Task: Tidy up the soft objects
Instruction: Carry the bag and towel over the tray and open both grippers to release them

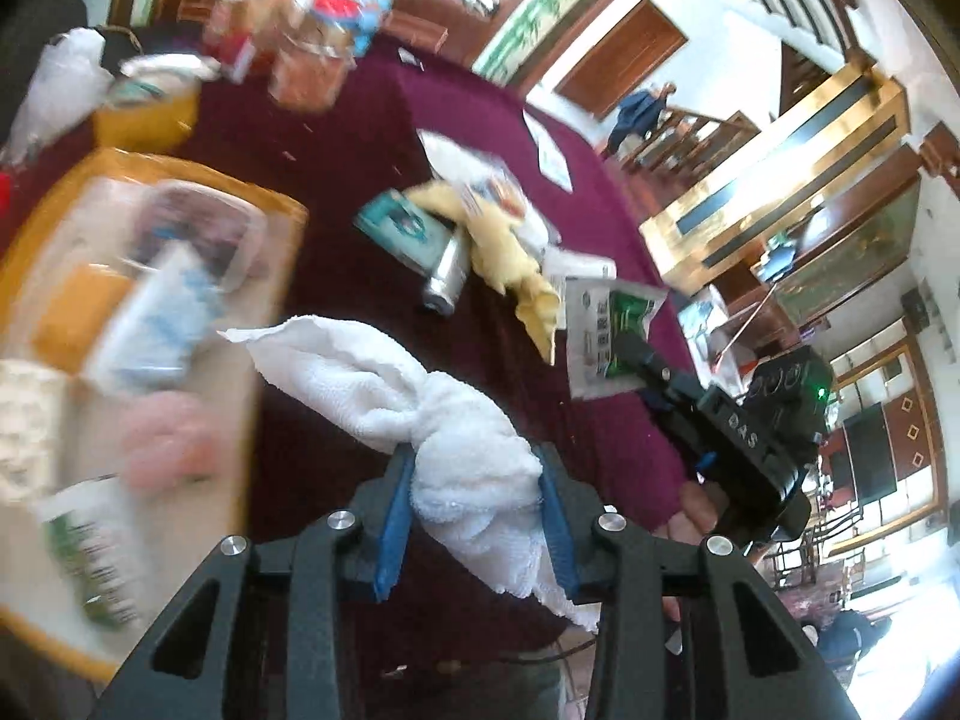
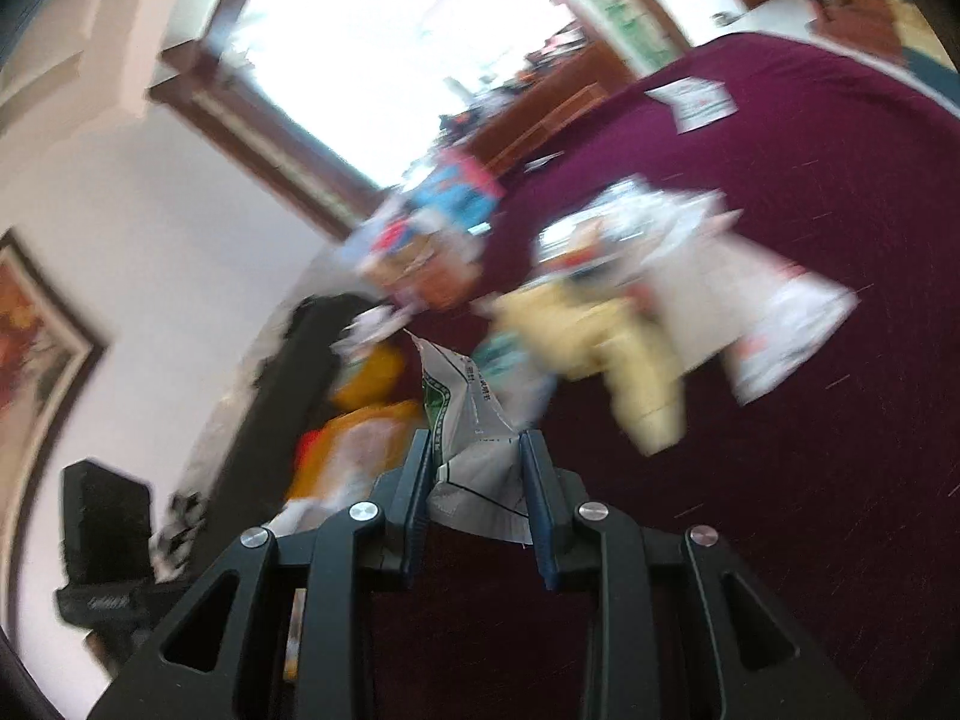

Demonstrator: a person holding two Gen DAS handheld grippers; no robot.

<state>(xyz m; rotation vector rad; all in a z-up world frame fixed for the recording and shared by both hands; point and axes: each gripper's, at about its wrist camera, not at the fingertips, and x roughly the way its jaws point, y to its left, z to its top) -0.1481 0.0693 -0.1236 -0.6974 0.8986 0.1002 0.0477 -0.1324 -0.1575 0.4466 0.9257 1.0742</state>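
My left gripper [image 1: 477, 483] is shut on a white towel [image 1: 420, 396] and holds it above the maroon tablecloth [image 1: 360, 120], just right of a yellow tray [image 1: 273, 204] with several soft items in it. My right gripper [image 2: 477, 468] is shut on a white and green packet [image 2: 474, 450]; it also shows in the left wrist view [image 1: 636, 360], holding the packet [image 1: 606, 330] over the cloth. A yellow cloth [image 1: 510, 252] lies on the table among other packets; it also shows in the right wrist view [image 2: 606, 348].
A silver can [image 1: 444, 276] and a teal packet [image 1: 399, 228] lie beside the yellow cloth. A yellow bowl [image 1: 147, 114], a white bag [image 1: 57, 90] and a pile of packets [image 1: 300, 30] stand at the far side. A white paper [image 2: 696, 99] lies near the table's edge.
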